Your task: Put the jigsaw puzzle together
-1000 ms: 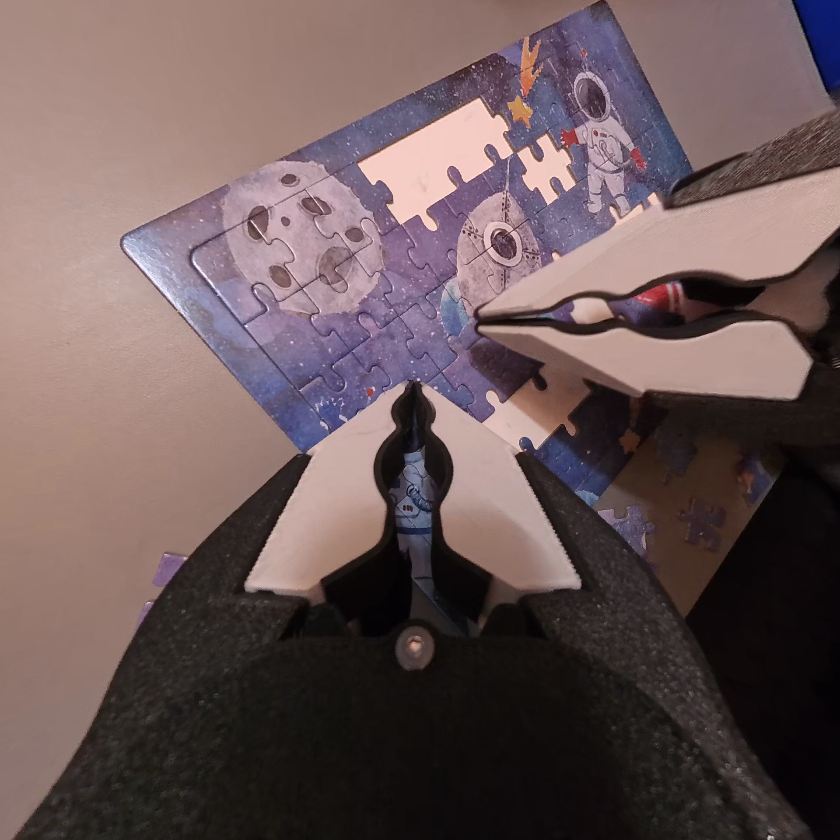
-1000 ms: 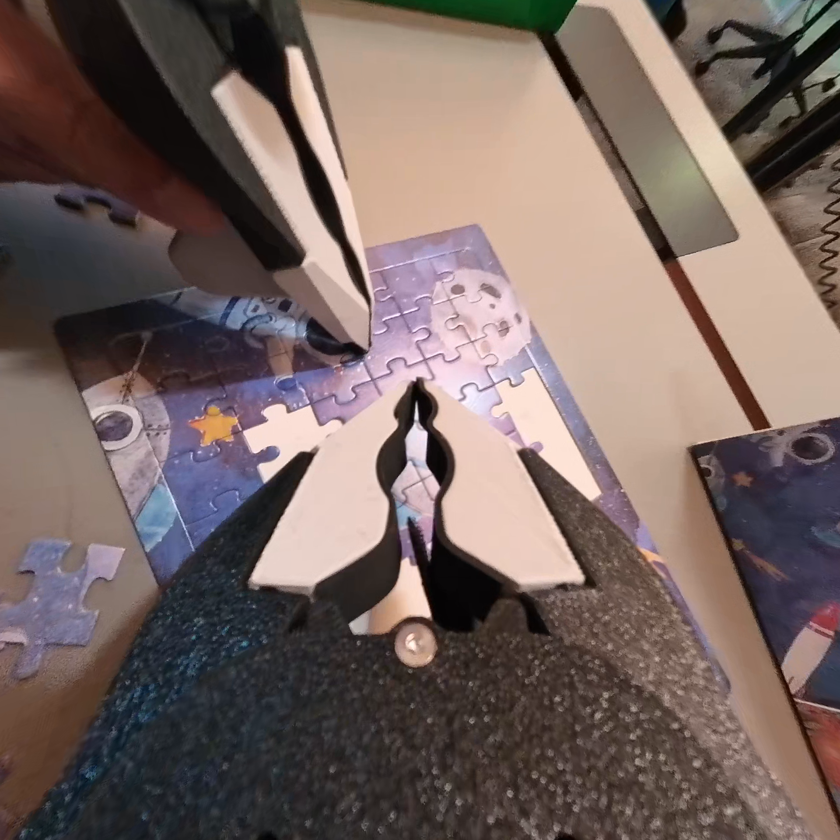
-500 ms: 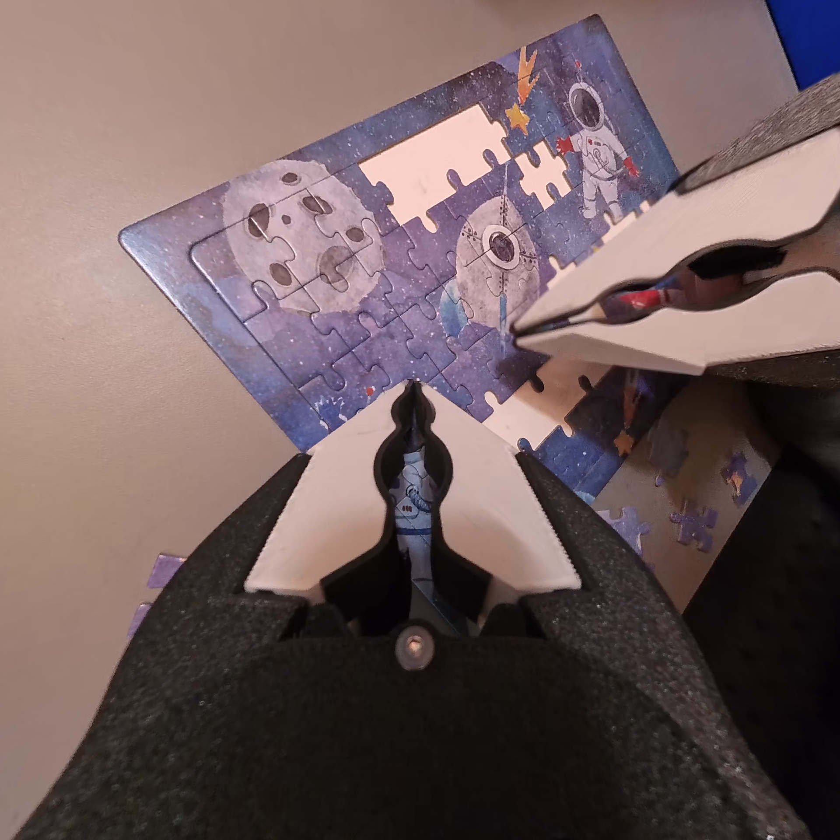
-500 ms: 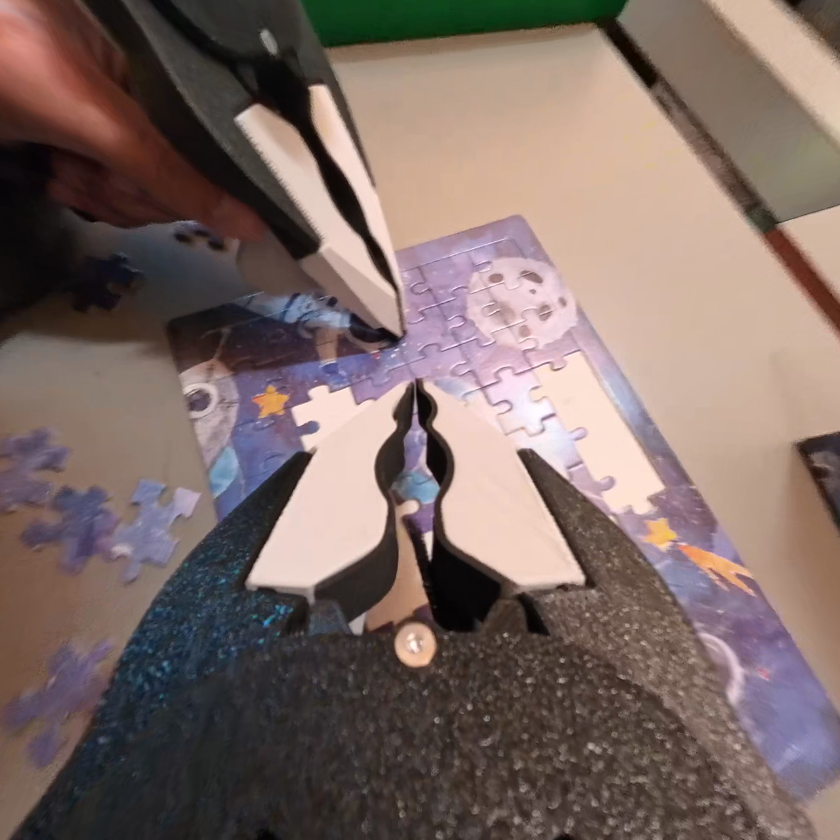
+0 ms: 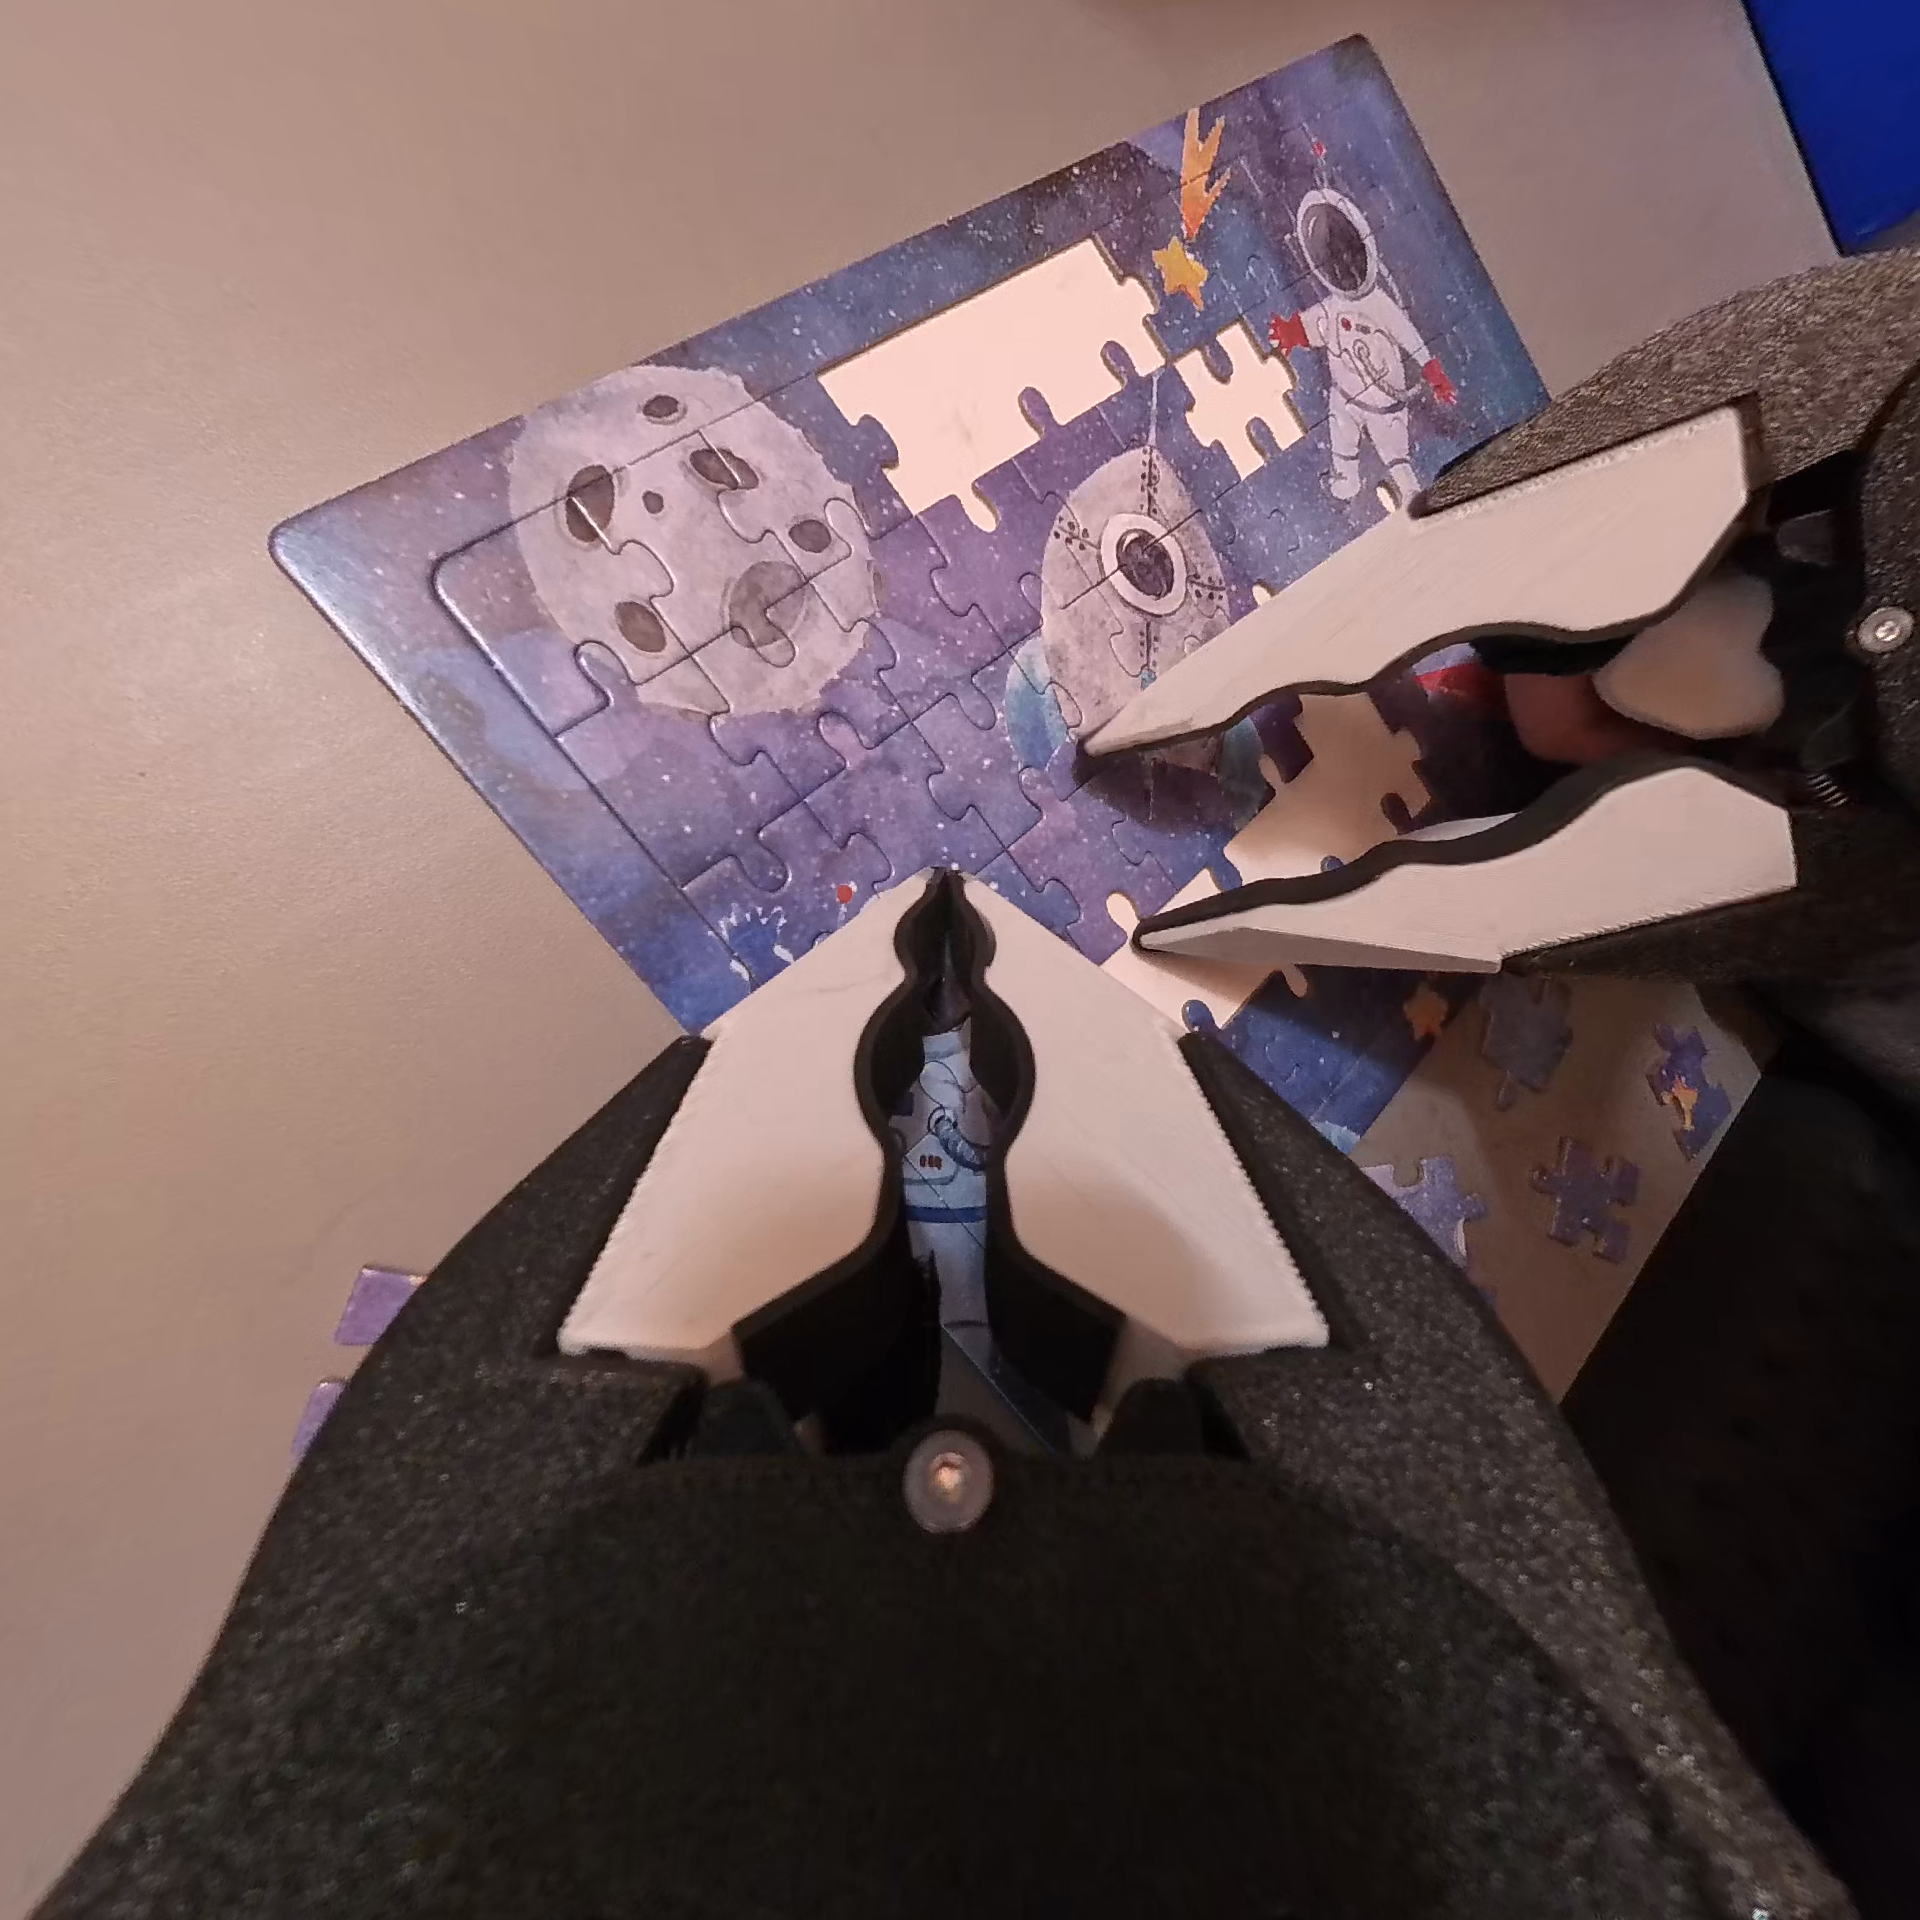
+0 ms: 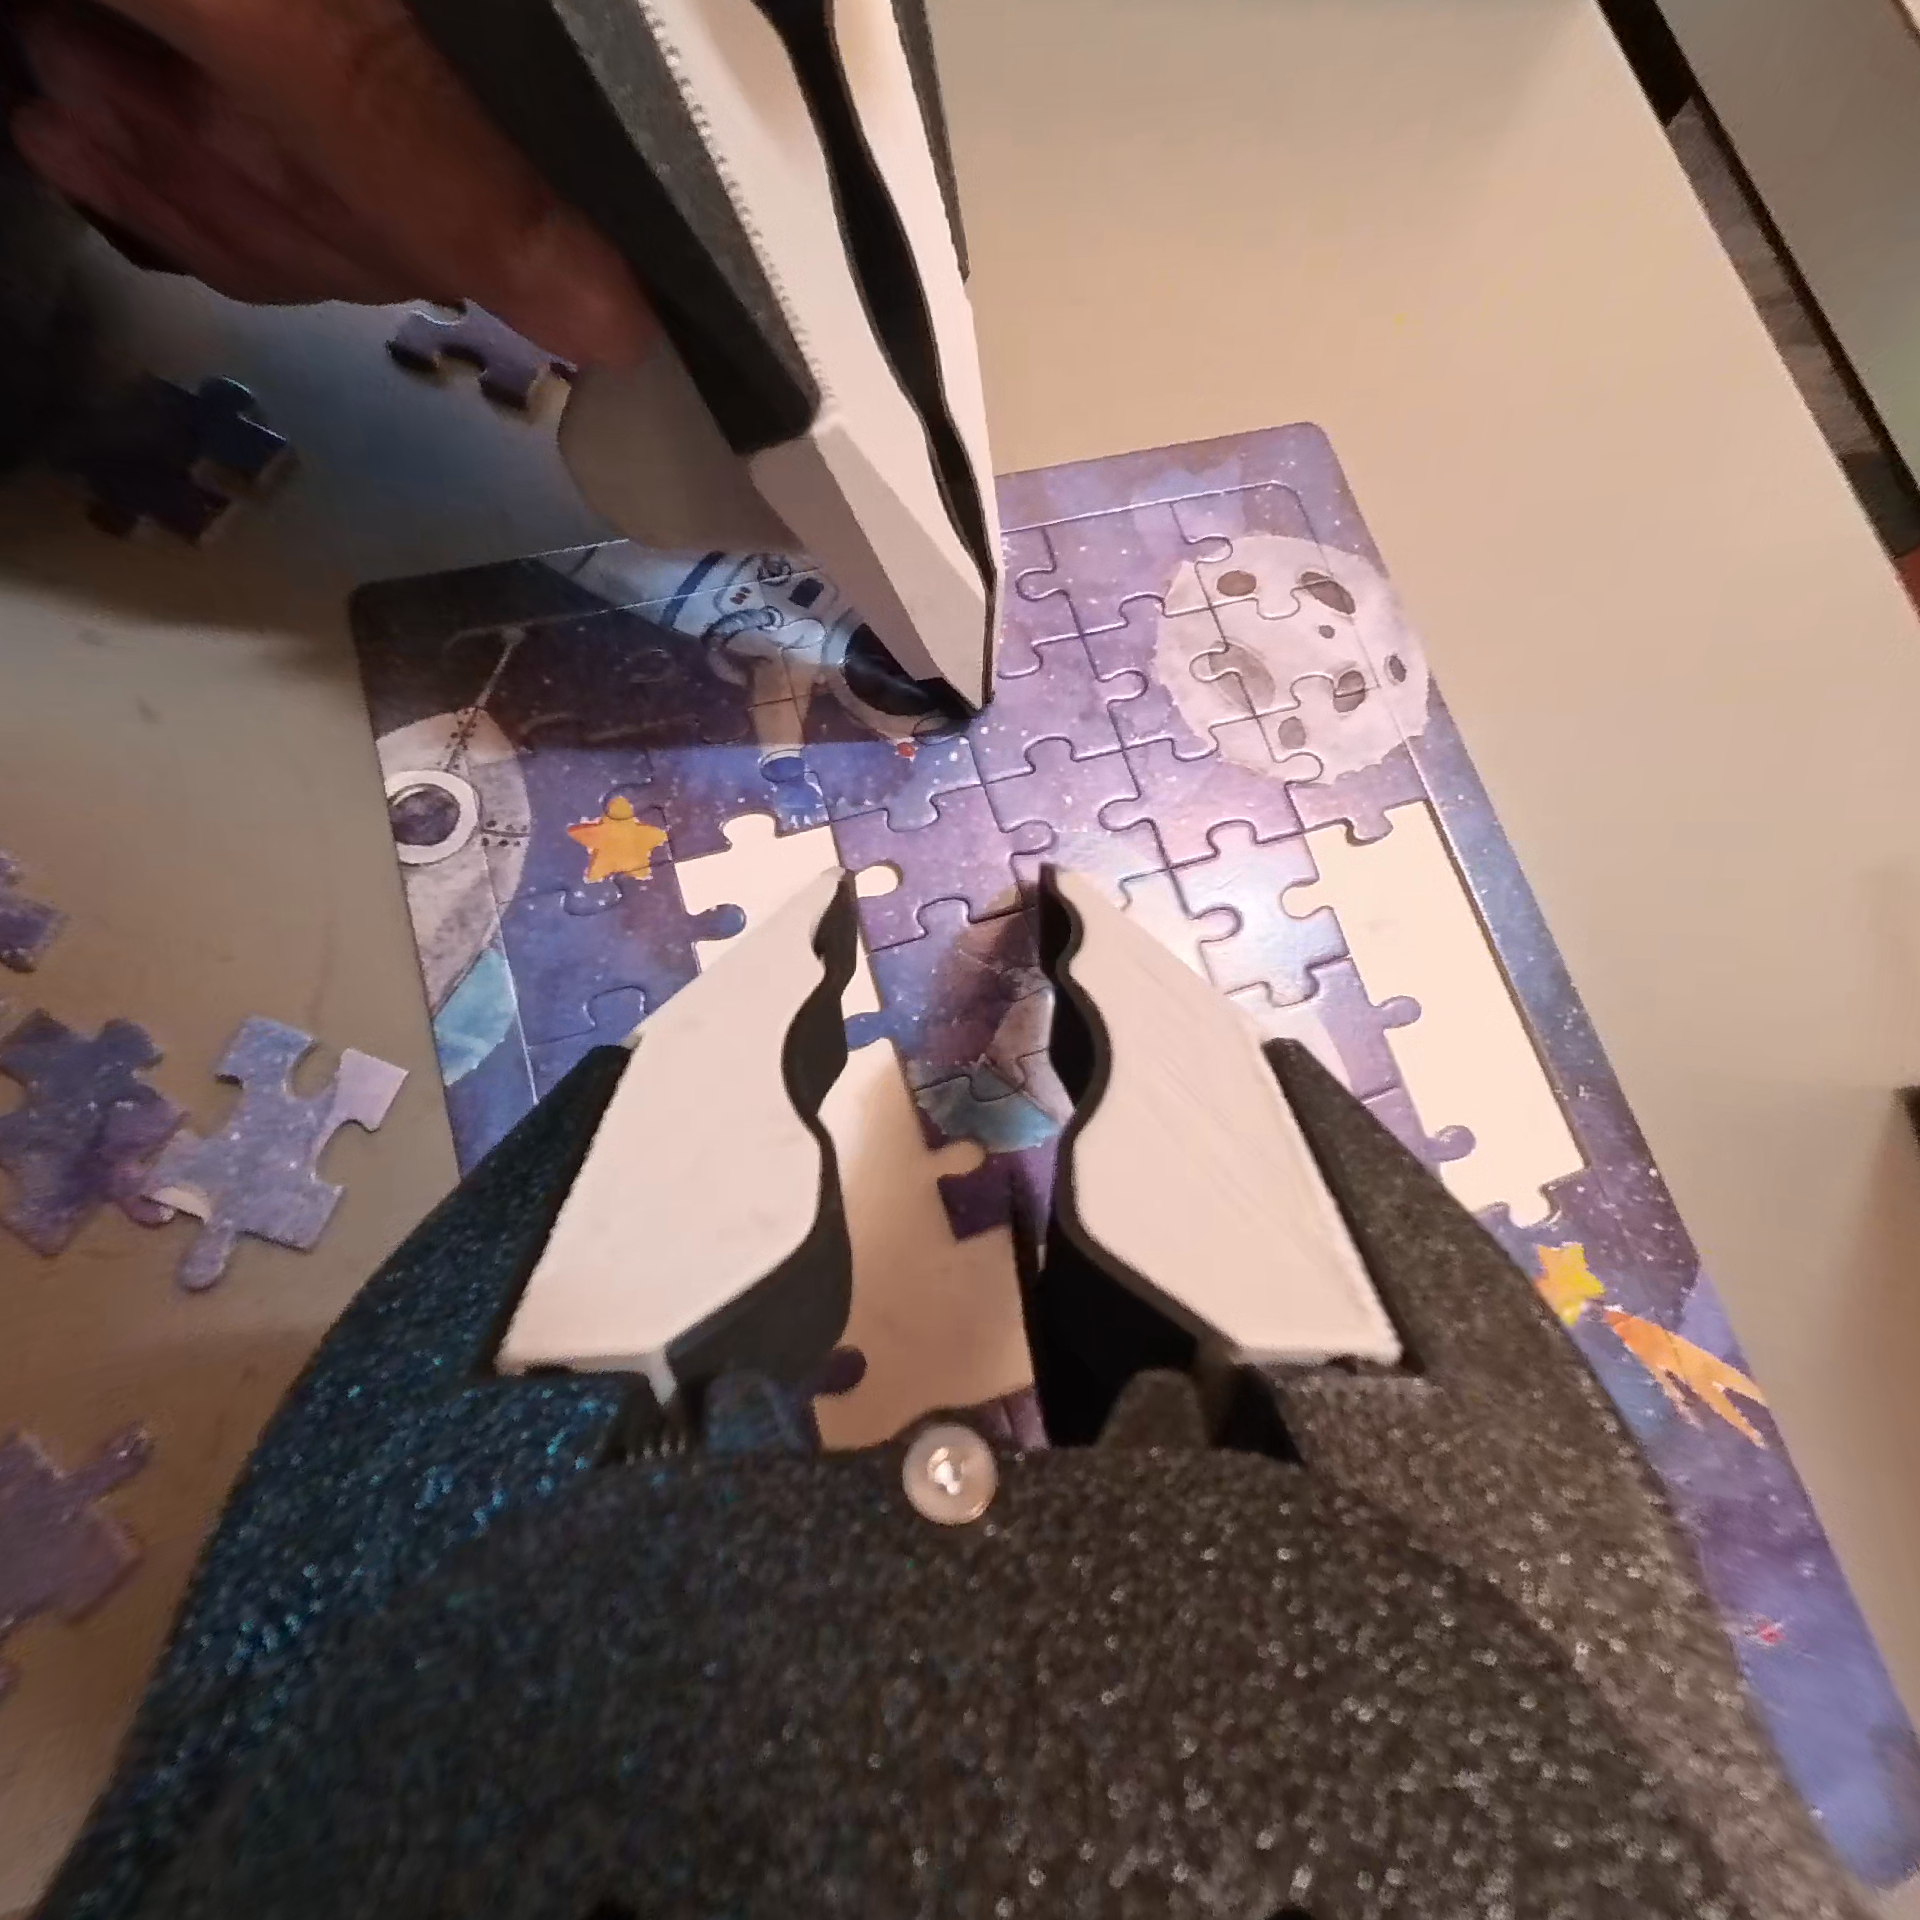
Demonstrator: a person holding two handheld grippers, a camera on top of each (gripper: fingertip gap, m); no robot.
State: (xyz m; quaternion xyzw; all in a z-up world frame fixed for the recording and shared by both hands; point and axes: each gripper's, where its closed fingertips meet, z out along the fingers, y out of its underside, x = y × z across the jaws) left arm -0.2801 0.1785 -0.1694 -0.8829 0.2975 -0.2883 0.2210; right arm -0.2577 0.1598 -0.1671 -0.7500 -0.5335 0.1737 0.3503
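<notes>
Puzzle (image 6: 1195, 790) long axis runs near-left to far-right.

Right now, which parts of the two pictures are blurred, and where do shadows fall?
Right wrist view: loose pieces at left are smeared, and the hand is dim; left wrist view: sharper, and the right tool shades the puzzle board beneath its tips.

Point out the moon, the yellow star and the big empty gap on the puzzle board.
moon (image 5: 691, 551), left wrist view, cratered face.
yellow star (image 6: 620, 847), right wrist view, centre.
big empty gap (image 5: 982, 358), left wrist view, bare backing.
</notes>
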